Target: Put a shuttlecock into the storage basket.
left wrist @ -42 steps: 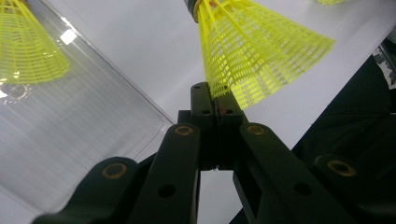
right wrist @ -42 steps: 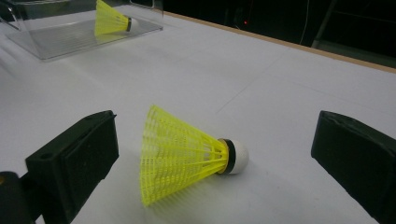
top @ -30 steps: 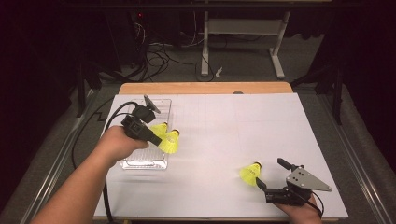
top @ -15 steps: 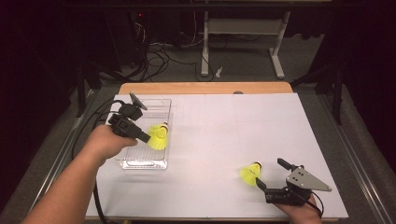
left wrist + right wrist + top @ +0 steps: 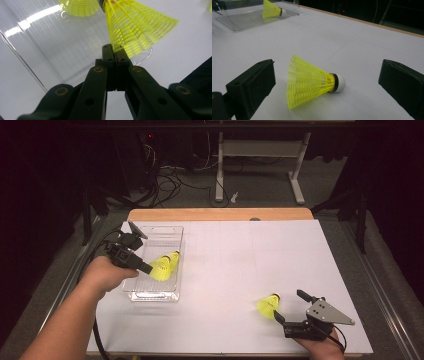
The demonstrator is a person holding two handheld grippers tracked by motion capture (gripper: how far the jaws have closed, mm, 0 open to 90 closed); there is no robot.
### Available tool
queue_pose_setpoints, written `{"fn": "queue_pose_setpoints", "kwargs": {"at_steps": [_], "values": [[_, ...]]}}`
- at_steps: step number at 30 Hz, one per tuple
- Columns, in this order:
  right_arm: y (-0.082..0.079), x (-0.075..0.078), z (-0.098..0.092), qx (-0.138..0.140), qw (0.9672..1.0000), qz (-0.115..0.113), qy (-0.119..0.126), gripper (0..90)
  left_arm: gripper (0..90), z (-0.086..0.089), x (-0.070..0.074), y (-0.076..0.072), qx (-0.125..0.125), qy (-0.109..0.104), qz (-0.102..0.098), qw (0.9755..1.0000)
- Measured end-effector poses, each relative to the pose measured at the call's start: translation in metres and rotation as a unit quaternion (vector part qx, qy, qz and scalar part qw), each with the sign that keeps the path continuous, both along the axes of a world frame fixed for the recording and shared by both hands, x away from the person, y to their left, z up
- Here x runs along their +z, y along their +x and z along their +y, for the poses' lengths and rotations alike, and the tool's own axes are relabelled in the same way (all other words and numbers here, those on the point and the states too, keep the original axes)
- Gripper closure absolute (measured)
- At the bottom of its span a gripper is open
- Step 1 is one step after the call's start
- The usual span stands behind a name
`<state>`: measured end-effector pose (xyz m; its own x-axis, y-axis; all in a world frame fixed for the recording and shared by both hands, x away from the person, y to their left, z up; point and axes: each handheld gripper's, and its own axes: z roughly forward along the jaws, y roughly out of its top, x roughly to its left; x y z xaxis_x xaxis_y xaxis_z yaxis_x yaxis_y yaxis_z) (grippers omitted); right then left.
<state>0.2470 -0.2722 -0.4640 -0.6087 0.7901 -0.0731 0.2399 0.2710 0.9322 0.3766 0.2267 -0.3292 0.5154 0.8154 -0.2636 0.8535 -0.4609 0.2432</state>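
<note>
My left gripper [image 5: 148, 267] [image 5: 115, 51] is shut on the skirt rim of a yellow shuttlecock [image 5: 161, 270] [image 5: 135, 27], holding it over the clear plastic tray [image 5: 159, 236] [image 5: 62, 50]. A second yellow shuttlecock [image 5: 174, 257] [image 5: 80, 6] lies in the tray just beyond it. Near the front right of the table, my right gripper [image 5: 288, 304] [image 5: 328, 75] is open. A third yellow shuttlecock [image 5: 267, 306] [image 5: 312, 81] lies on its side on the white surface between the jaws, untouched, with its white cork toward the right jaw.
The white table sheet [image 5: 240, 260] is bordered by a wooden edge [image 5: 220, 214] at the back. Beyond it are a dark floor, cables and a desk frame [image 5: 257, 150]. The left gripper's black cable [image 5: 98, 340] trails off the front left.
My left gripper carried its shuttlecock leftward, from the tray's right edge to over the tray's inside. The right gripper and its shuttlecock stayed where they were.
</note>
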Motion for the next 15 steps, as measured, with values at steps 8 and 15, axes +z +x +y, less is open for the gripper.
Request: {"fn": "queue_pose_setpoints", "kwargs": {"at_steps": [8,15], "values": [[0.0,0.0,0.0,0.0,1.0,0.001,0.0,1.6,89.7,0.012,-0.01,0.001,0.013,-0.001,0.004,0.9999],[0.0,-0.001,0.001,0.0,1.0,0.001,0.0,1.6,89.7,0.02,-0.011,0.002,0.026,-0.003,0.002,0.9997]]}}
